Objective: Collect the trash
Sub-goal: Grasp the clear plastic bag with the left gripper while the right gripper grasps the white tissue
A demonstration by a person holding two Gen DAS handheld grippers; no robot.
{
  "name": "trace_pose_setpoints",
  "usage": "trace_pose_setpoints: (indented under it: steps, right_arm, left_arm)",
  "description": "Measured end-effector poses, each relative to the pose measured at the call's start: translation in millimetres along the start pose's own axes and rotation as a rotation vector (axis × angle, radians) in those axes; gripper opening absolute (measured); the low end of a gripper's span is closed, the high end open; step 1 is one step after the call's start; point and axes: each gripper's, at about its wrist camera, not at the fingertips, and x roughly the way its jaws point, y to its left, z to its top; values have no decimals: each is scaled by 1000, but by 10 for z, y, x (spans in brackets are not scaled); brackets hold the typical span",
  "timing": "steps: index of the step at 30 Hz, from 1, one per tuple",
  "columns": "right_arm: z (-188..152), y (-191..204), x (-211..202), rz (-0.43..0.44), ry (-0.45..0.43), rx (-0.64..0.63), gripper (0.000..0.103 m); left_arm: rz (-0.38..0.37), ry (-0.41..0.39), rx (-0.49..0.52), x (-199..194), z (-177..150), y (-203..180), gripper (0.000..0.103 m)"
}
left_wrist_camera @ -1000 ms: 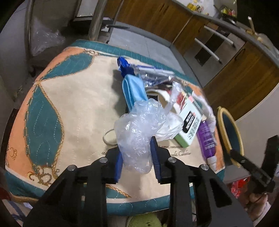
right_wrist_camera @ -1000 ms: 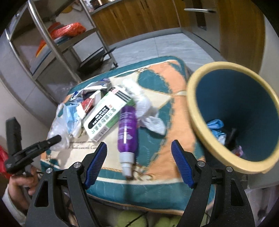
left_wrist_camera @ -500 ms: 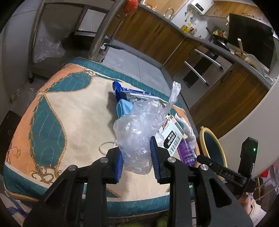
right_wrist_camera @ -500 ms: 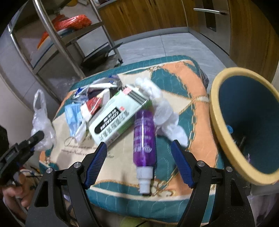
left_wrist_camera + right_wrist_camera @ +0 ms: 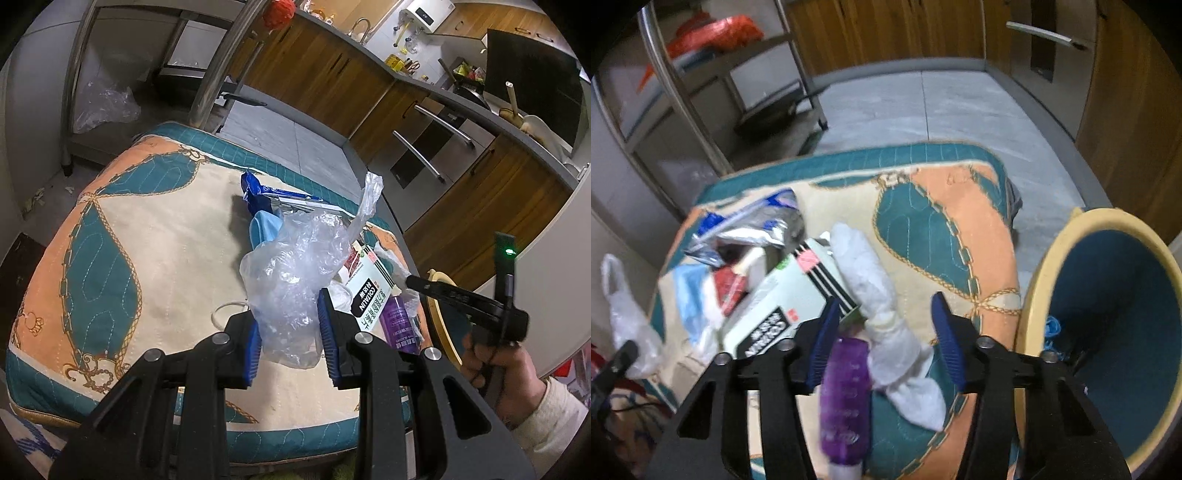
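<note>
My left tongs (image 5: 288, 332) pinch the clear plastic bag (image 5: 295, 273) above the surface (image 5: 155, 258), my right tongs (image 5: 882, 332) are closing around the white tissue (image 5: 882, 299), the bin (image 5: 1034, 295) holds little, so most trash remains.

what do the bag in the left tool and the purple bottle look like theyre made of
Bag: thin clear plastic film, crinkled and glossy, see-through. Purple bottle: probably translucent plastic with a white cap end; blur leaves the finish uncertain.
</note>
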Motion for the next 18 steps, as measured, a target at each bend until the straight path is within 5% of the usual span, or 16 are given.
trace_pose_setpoints:
  steps: [6, 18]
  right_arm:
    - [-44, -41, 140, 4, 45, -22, 24]
    - [33, -261, -504, 44, -117, 0, 23]
  left_arm:
    - [-7, -1, 0, 1, 11, -31, 27]
    - [-50, -18, 58, -60, 63, -406, 27]
